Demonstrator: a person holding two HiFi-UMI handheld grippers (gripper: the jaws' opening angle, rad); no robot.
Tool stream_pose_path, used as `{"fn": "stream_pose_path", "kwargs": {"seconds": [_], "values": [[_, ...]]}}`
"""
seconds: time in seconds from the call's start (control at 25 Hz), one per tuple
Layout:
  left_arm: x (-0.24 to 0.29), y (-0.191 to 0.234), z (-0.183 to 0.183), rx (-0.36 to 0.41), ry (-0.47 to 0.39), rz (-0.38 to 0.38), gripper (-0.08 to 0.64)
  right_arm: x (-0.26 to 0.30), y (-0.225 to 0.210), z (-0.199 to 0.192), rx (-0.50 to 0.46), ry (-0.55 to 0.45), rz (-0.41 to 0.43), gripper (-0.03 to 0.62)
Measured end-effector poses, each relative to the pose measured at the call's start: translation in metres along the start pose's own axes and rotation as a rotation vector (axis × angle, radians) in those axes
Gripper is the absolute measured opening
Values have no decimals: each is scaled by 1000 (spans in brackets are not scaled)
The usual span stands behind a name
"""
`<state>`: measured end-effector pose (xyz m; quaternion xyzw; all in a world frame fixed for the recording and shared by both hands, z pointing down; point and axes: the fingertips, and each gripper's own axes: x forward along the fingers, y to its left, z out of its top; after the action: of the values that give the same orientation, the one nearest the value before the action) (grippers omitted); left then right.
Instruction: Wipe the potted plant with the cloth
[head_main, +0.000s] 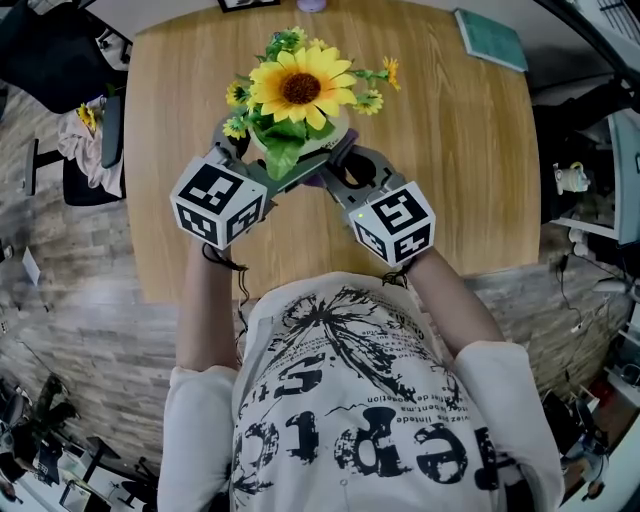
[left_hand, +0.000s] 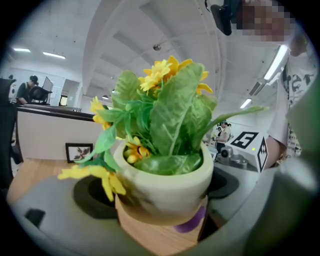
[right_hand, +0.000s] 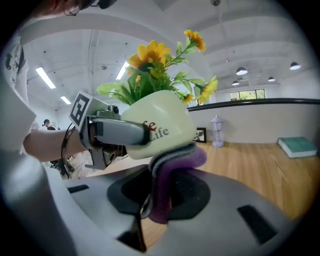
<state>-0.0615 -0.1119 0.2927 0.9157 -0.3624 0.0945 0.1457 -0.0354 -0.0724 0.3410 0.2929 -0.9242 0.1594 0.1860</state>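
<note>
Purple cloth (right_hand: 175, 162) clamped in the right gripper (head_main: 345, 175) pressed under the cream ceramic sunflower pot (right_hand: 160, 127), seemingly raised in the left gripper (head_main: 262, 172)'s clasp for access.

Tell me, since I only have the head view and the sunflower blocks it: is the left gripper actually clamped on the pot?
Observer: Yes. The left gripper has its jaws shut on the cream pot, one on each side.
Operator: And the cloth?
Observer: The purple cloth is pinched in the right gripper. Its folded top presses against the pot's lower side.
Operator: Any print on the pot?
Observer: Yes, red and dark lettering, partly covered by the left gripper's jaw.
</note>
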Motion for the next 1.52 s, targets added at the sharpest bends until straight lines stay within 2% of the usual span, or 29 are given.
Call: {"fn": "stream_pose_path", "kwargs": {"seconds": [0.16,0.4,0.64,0.76,0.92,1.16,1.52], "values": [[1,1,0,-4,6,-1,518,-1,-12,5,56,-6,-11,78],[-13,3,-19,-9,24,-21,518,8,-24,0,109,-26,-61,78],[-3,-11,-26,86,45,-15,518,-13,-67,-6,178,-64,-143,78],[13,-27,-24,88,45,-27,518,-35,-92,-9,173,-64,-188,78],[21,-25,-38,91,73,-44,518,-41,-110,-13,134,-48,-244,78],[46,-17,-84,105,89,-75,518,-46,-143,-27,53,-14,-306,78],[70,-11,-138,119,145,-144,518,-38,-168,-20,-205,-1,-370,78]]}}
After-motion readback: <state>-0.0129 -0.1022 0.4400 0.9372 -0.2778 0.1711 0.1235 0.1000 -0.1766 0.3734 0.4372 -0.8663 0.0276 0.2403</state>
